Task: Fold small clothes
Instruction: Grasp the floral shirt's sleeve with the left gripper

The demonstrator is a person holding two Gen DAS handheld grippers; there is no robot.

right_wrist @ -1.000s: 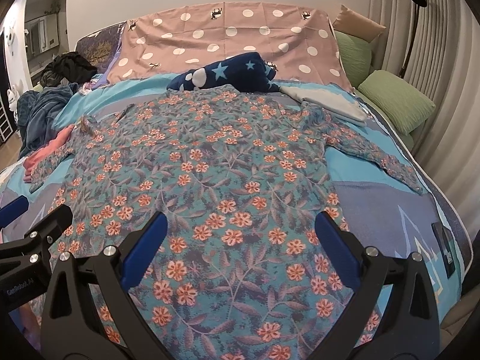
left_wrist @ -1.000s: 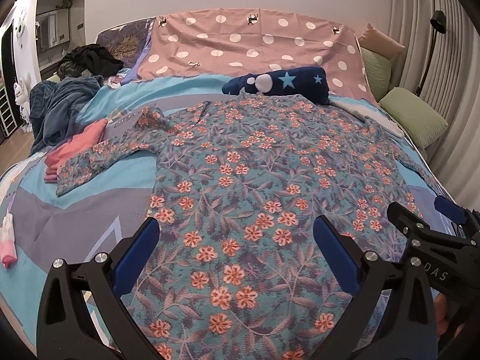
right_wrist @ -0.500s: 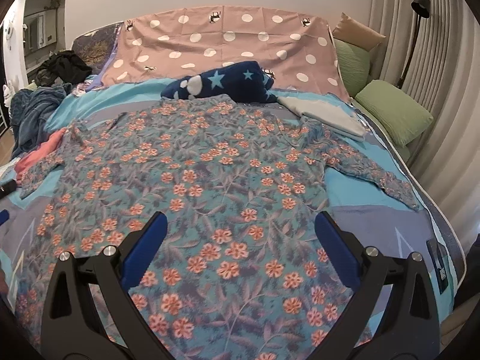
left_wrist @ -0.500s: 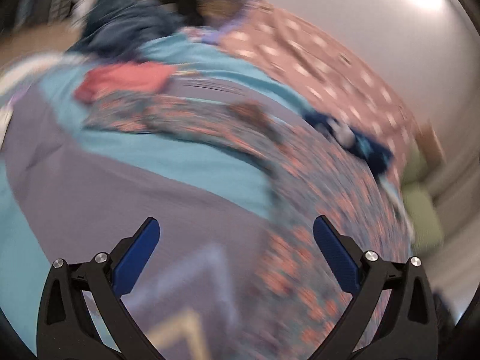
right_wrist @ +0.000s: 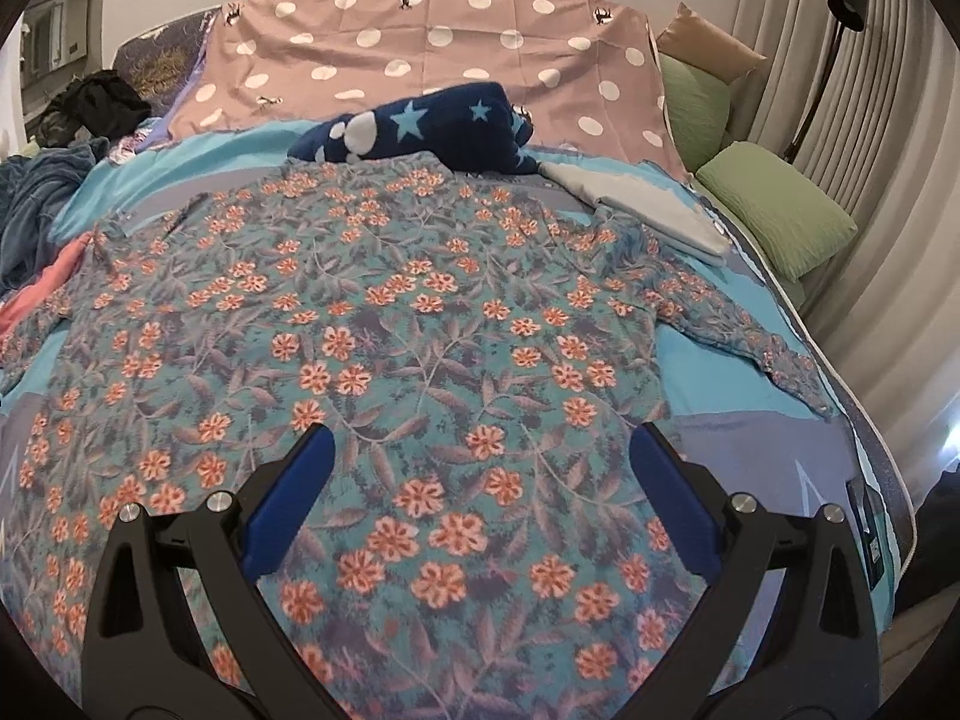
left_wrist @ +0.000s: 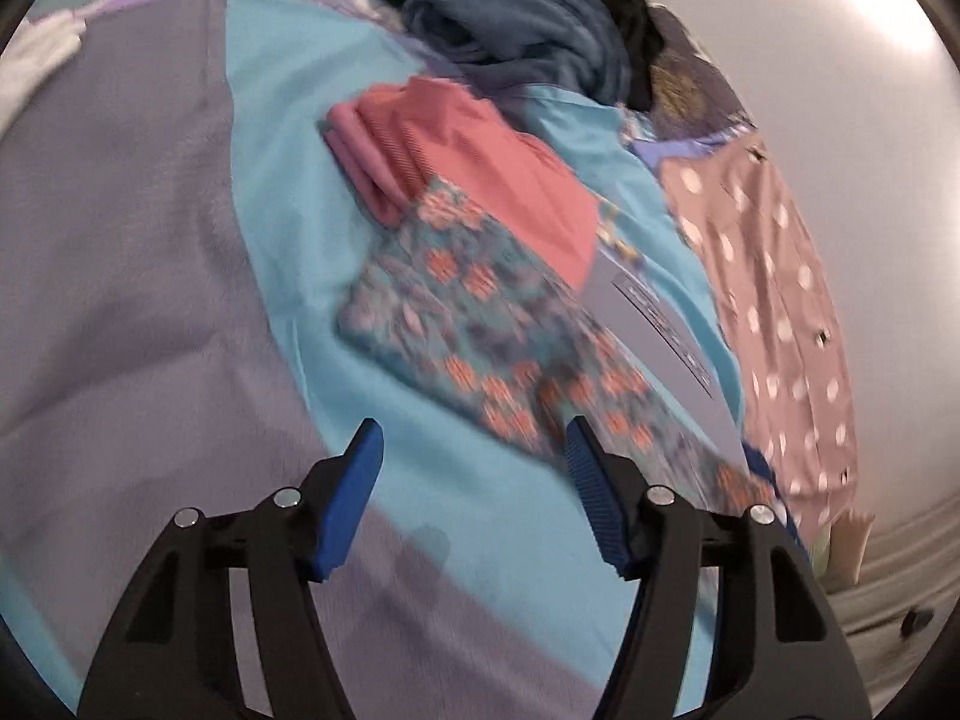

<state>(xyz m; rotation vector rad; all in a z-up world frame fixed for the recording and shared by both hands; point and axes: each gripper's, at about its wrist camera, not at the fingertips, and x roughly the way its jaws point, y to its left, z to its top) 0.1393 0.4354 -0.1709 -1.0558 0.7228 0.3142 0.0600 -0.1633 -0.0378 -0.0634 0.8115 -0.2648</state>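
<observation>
A teal shirt with orange flowers (right_wrist: pixel 420 330) lies spread flat on the bed, both sleeves out to the sides. My right gripper (right_wrist: pixel 477 468) is open and empty, low over the shirt's lower part. In the blurred left wrist view my left gripper (left_wrist: pixel 471 450) is open and empty, just short of the shirt's left sleeve (left_wrist: pixel 480 330), whose cuff end lies on the blue bedcover against a folded pink garment (left_wrist: pixel 468 150).
A navy star-patterned bundle (right_wrist: pixel 432 126) and a folded white cloth (right_wrist: pixel 648 210) lie past the collar. A dotted pink cover (right_wrist: pixel 450 42) and green pillows (right_wrist: pixel 774 210) line the headboard. Dark blue clothes (left_wrist: pixel 510 30) are piled beyond the pink garment. A phone-like object (right_wrist: pixel 867 516) lies at the right bed edge.
My left gripper has swung left from the shirt's body to the left sleeve and its jaws have narrowed somewhat. My right gripper has drifted slightly and stays open.
</observation>
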